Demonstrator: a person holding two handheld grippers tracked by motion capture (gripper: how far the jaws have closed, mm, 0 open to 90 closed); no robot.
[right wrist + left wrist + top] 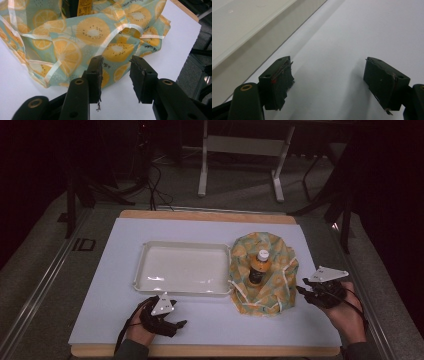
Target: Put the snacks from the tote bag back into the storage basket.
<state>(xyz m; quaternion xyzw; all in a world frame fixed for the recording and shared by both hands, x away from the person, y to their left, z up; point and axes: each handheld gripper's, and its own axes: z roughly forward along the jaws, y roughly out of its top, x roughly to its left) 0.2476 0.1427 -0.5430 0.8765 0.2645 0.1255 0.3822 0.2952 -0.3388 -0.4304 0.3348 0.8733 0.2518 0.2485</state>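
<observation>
The right gripper (115,75) sits just beside the edge of the fruit-print bag (82,37), its jaws part-way apart with only bare white mat (30,82) and the bag's hem showing through the gap; the pads press on nothing. In the high view this gripper (306,291) lies to the right of the bag (272,280), held in the person's right hand (345,315). The bag is crumpled open on the mat, and a bottle (259,267) with a white cap stands upright inside it, the cloth gathered around its base. Just left of the bag, touching or nearly touching its side, lies a shallow white tray (145,270). Left of the bag and near the tray's front rim, the left gripper (175,322) rests low over the mat, its jaws spread wide with nothing between them (328,75), the tray's edge (249,32) running past its left jaw
</observation>
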